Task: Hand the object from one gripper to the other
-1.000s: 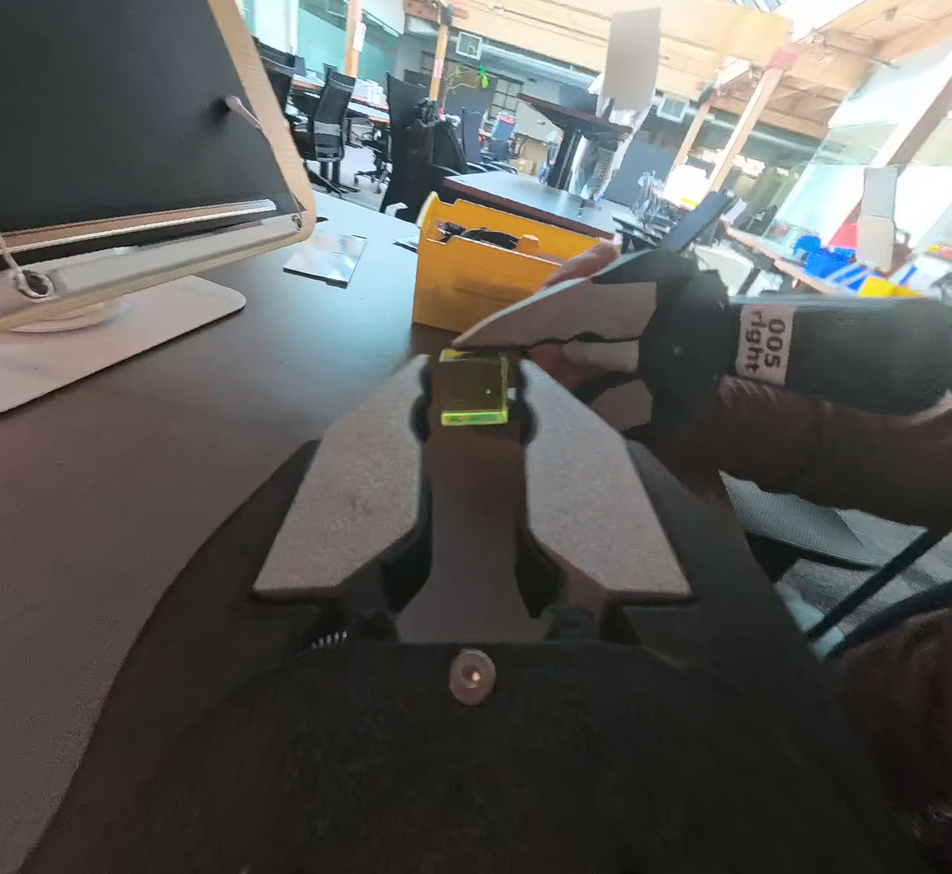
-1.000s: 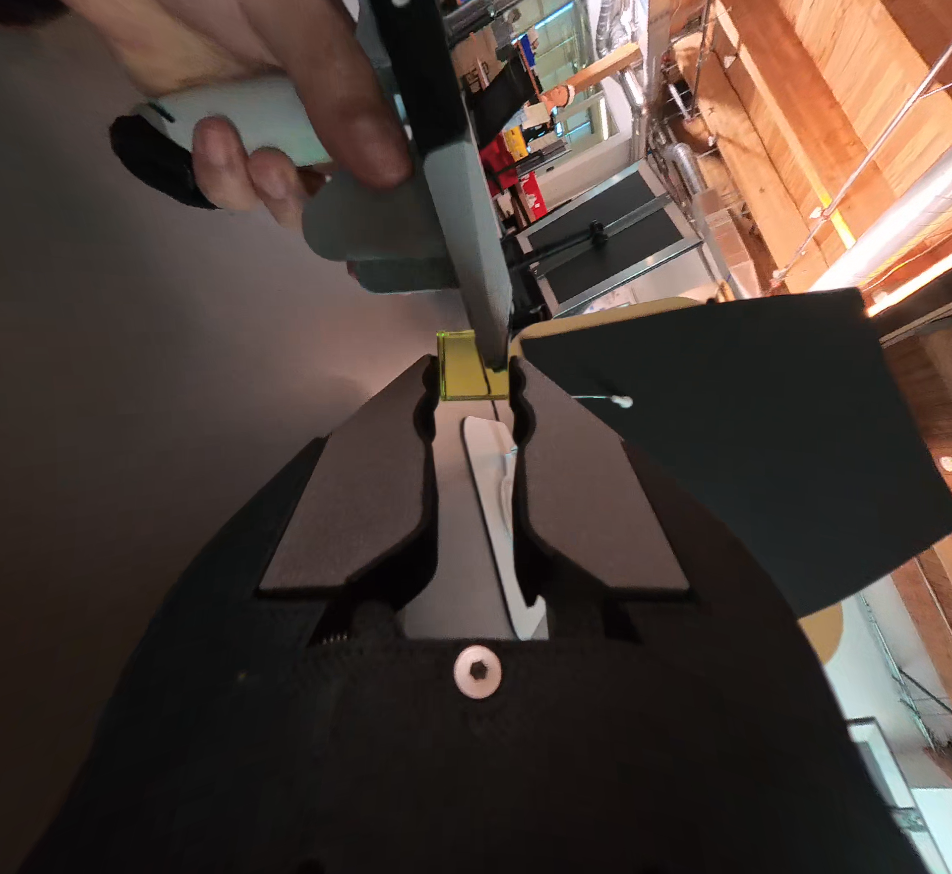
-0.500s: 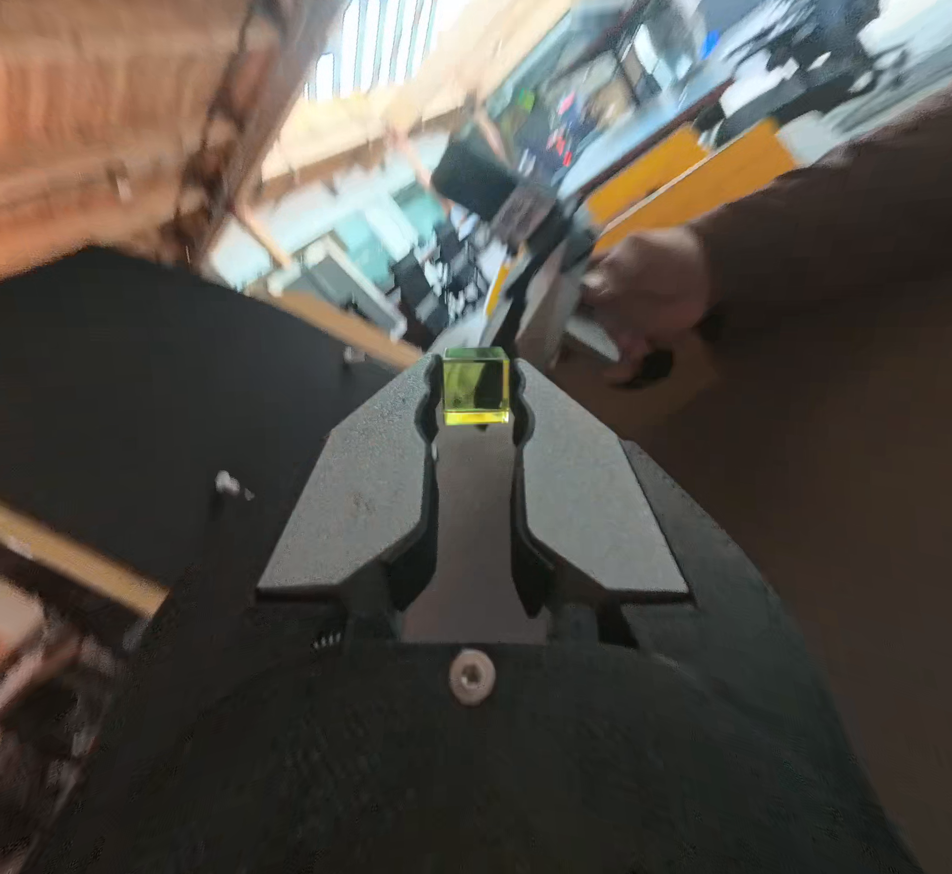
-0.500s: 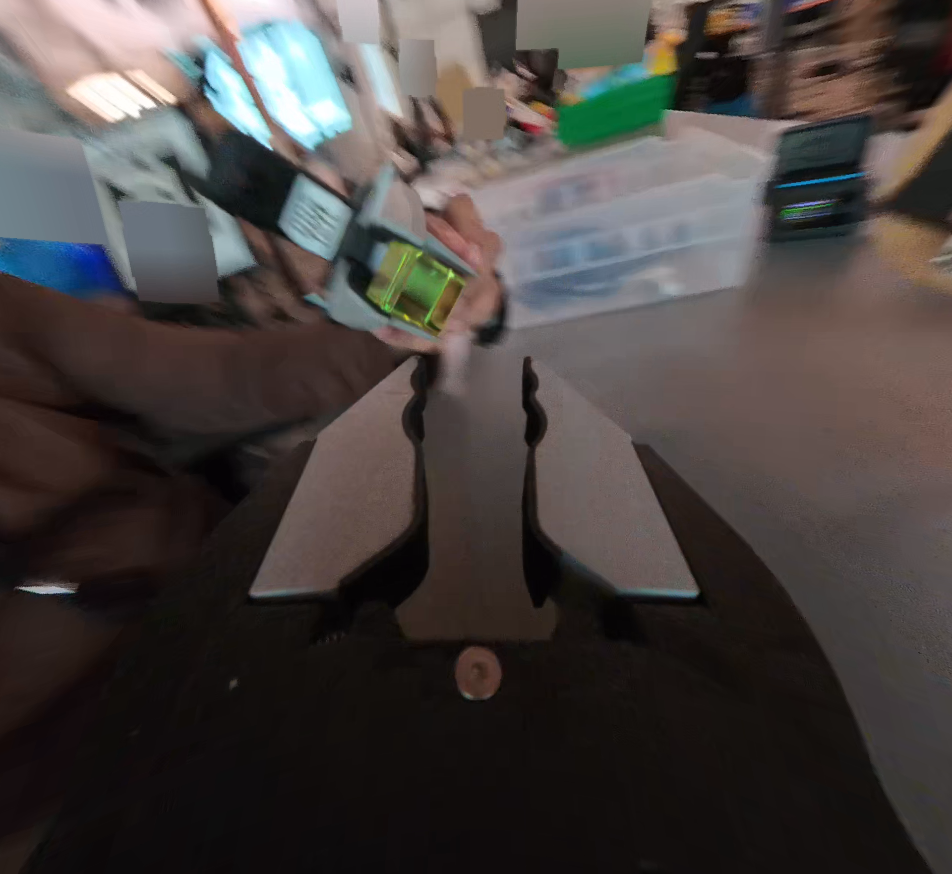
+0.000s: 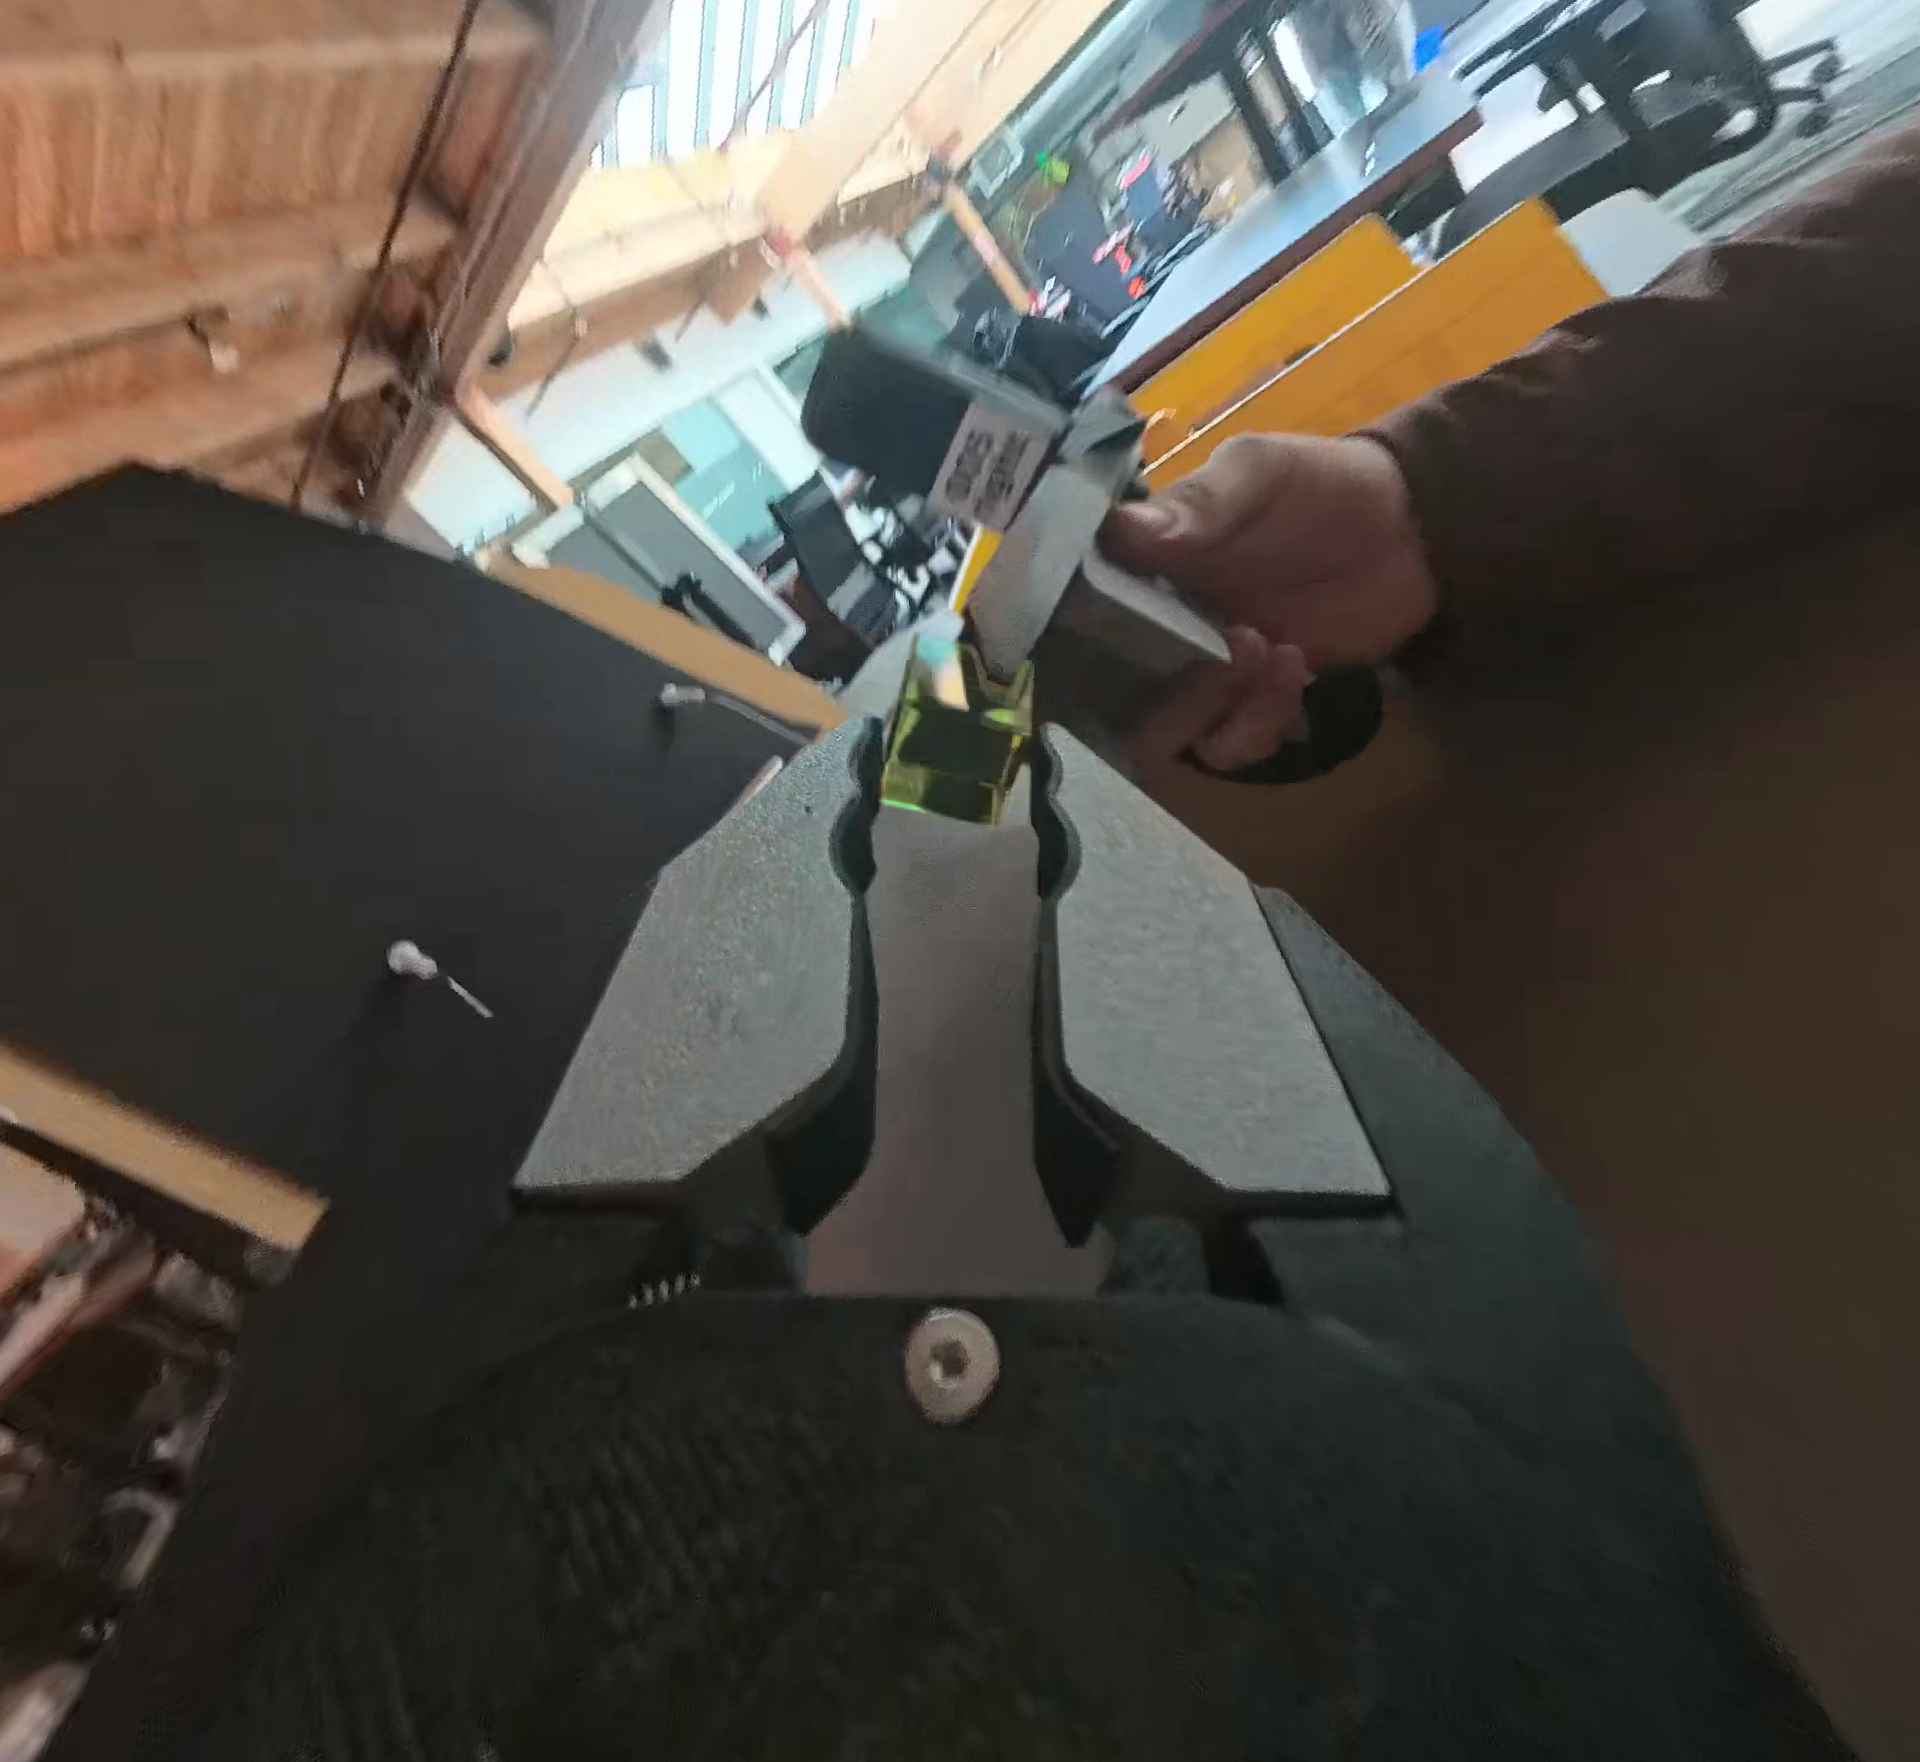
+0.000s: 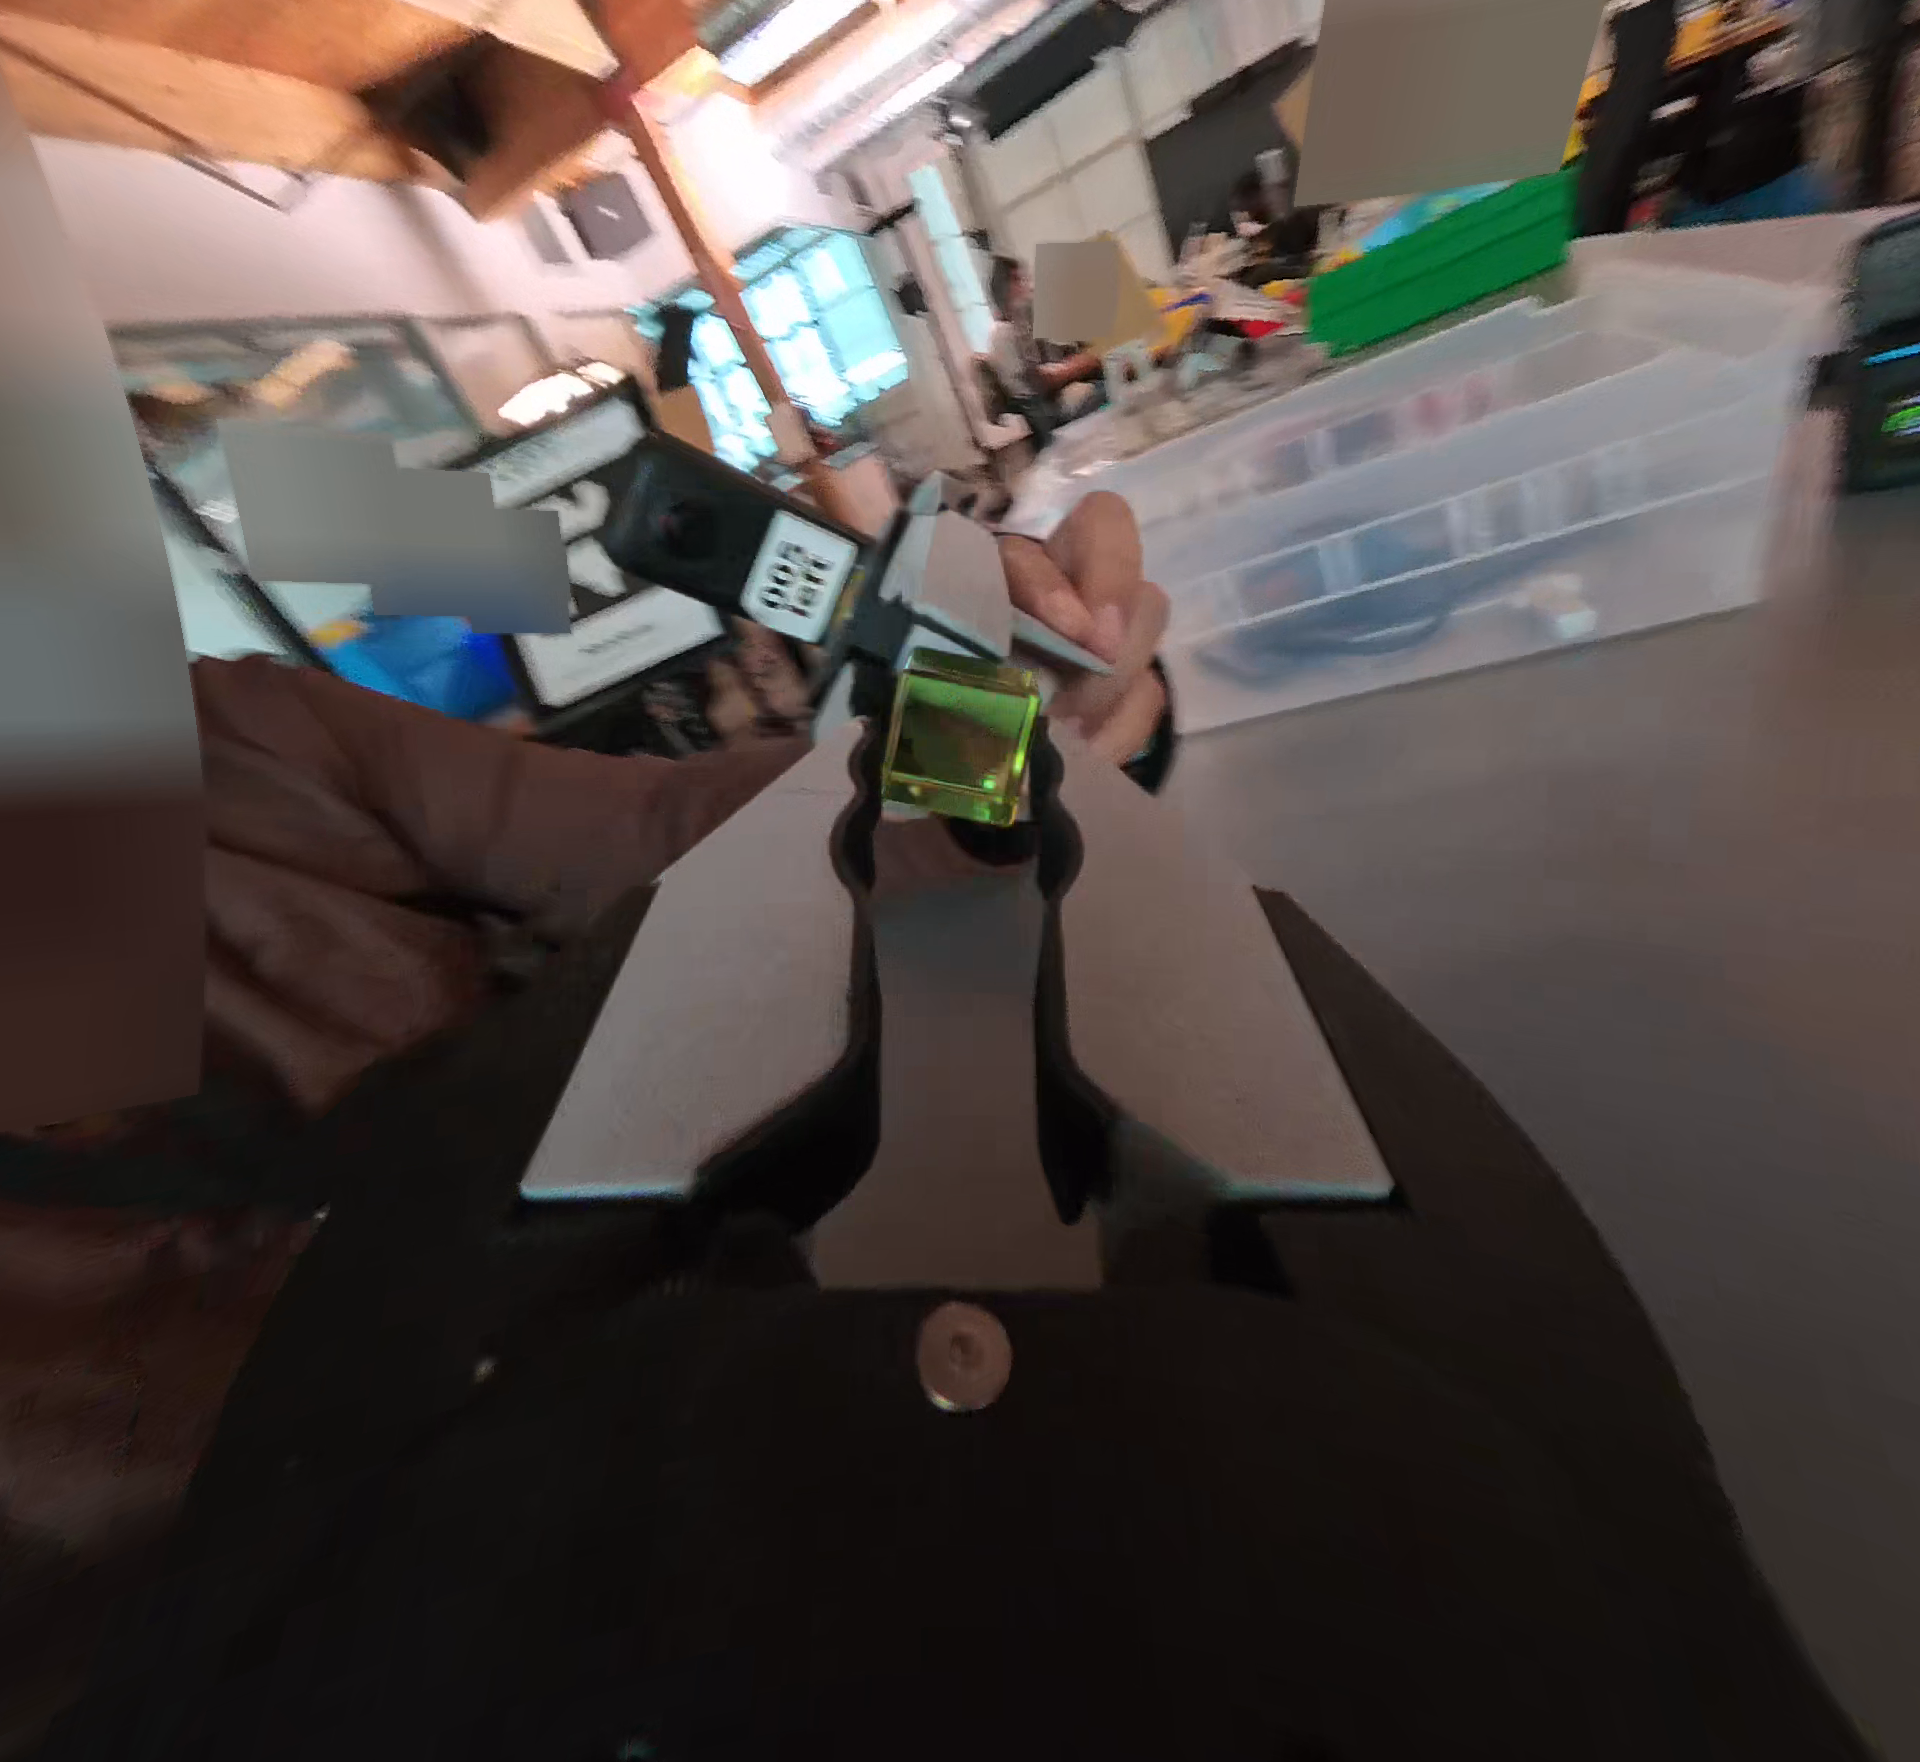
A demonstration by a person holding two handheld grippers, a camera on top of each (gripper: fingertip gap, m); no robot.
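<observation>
A clear green cube (image 5: 951, 762) sits between the fingertips of my left gripper (image 5: 958, 756), which is shut on it and holds it in the air. The right gripper (image 5: 1039, 569), held by a hand, comes in from the upper right and its fingertips meet the cube's top. In the right wrist view the cube (image 6: 961, 746) lies between the tips of my right gripper (image 6: 956, 762), with the left gripper (image 6: 935, 590) behind it. The blur hides whether the right jaws press on it.
A black board with a wooden edge (image 5: 260, 725) stands close on the left. A yellow bin (image 5: 1351, 330) is behind. On the dark table (image 6: 1558, 881) stands a clear plastic drawer box (image 6: 1455, 517) with a green crate (image 6: 1444, 258) behind it. People sit far back.
One second ago both grippers were on the cube. Half a second ago the right gripper was open and apart from it. Now its tips are around the cube again; the left still holds it.
</observation>
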